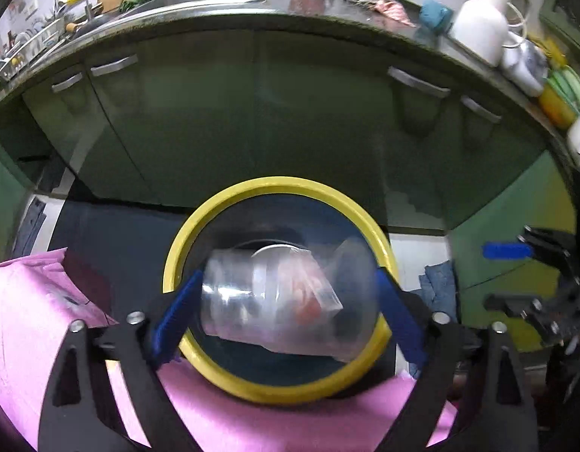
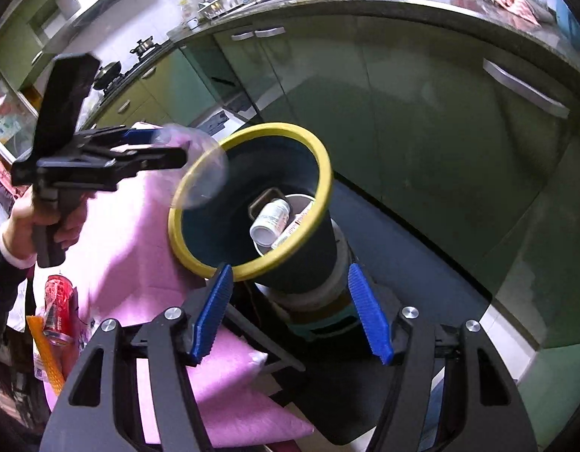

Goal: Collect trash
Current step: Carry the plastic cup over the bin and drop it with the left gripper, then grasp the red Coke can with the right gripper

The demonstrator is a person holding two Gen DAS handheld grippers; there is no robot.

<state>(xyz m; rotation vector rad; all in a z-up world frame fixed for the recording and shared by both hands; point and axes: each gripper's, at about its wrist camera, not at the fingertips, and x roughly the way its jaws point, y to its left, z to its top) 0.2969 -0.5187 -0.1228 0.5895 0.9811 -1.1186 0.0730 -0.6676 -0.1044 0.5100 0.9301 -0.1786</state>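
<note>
The right gripper (image 2: 293, 312) stands half open with nothing between its blue pads (image 2: 214, 312), poised low in front of the bin (image 2: 252, 263). The left gripper (image 1: 286, 316) is spread wide above the bin's yellow rim (image 1: 278, 184); a clear plastic cup (image 1: 275, 297), blurred, lies between its pads, and whether they still touch it I cannot tell. A hand (image 2: 30, 222) grips the left gripper's handle. Inside the bin lie a white bottle (image 2: 269, 220) and a carton (image 2: 297, 224). A pink cloth (image 2: 132, 233) lies beside the bin, with a red can (image 2: 56, 309) at its near edge. Beyond stand green cabinets (image 1: 252, 113) under the counter (image 1: 327, 0).
</note>
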